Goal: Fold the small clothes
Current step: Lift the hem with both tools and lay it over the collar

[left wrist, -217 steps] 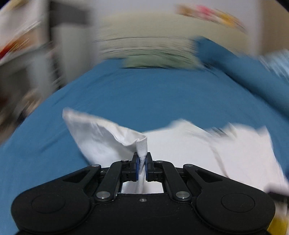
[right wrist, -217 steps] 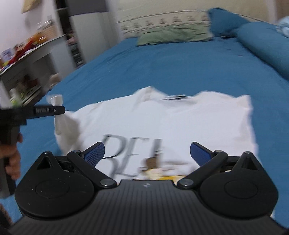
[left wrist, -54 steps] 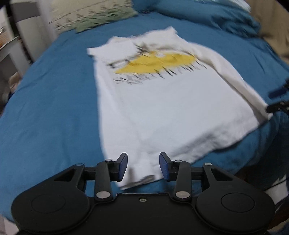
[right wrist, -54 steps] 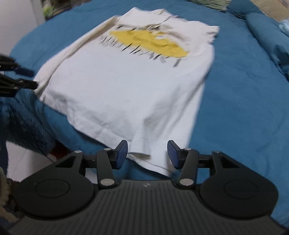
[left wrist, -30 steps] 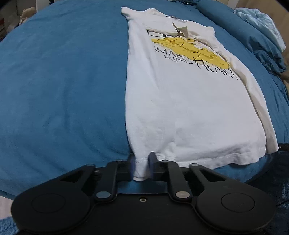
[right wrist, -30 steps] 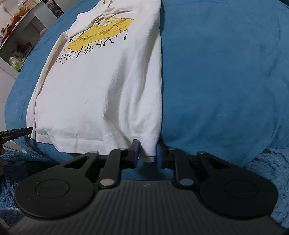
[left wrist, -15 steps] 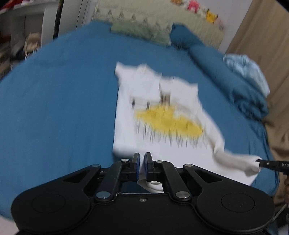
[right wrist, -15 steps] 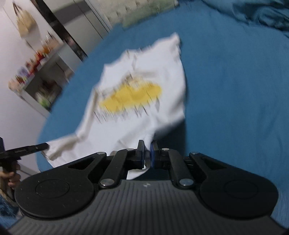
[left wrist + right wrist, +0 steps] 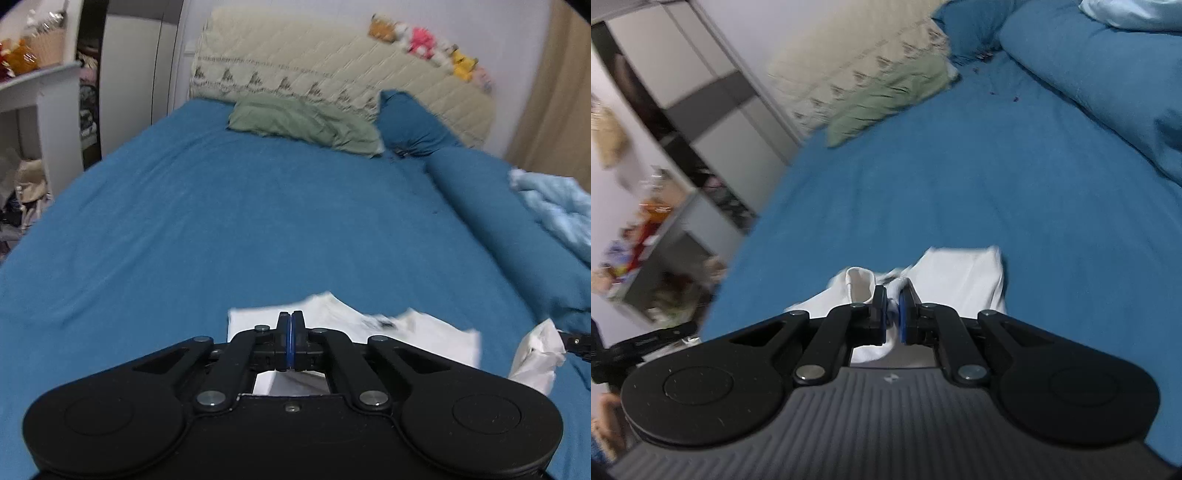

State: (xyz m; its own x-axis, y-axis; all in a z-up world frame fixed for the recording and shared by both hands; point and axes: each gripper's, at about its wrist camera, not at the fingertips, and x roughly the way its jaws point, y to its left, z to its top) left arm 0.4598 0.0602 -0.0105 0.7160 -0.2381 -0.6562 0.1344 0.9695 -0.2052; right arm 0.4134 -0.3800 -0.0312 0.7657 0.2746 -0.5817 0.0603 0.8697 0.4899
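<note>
White T-shirt (image 9: 424,328) lying low on the blue bed sheet (image 9: 236,229), spread from 6 toward 4 o'clock in the left wrist view, its neckline edge just past the fingertips. Left gripper (image 9: 291,326) clamped tight, blue pads pressed together, white cloth visible beneath the jaws at 6 o'clock, so apparently pinching the fabric. Bunched corner of the shirt raised at 4 o'clock, held by the other tool's tip at the frame edge. Green pillow (image 9: 303,123) at 12 o'clock, blue bolster (image 9: 491,206) toward 2 o'clock, quilted headboard (image 9: 332,81) behind. In the right wrist view, right gripper (image 9: 893,306) closed on a fold of the T-shirt (image 9: 960,277), cloth squeezed between the pads and curling up at 11 o'clock. Rest of the garment on the sheet (image 9: 960,184) just ahead. Green pillow (image 9: 886,99) at 12 o'clock, cluttered shelf (image 9: 657,236) at 9 o'clock.
</note>
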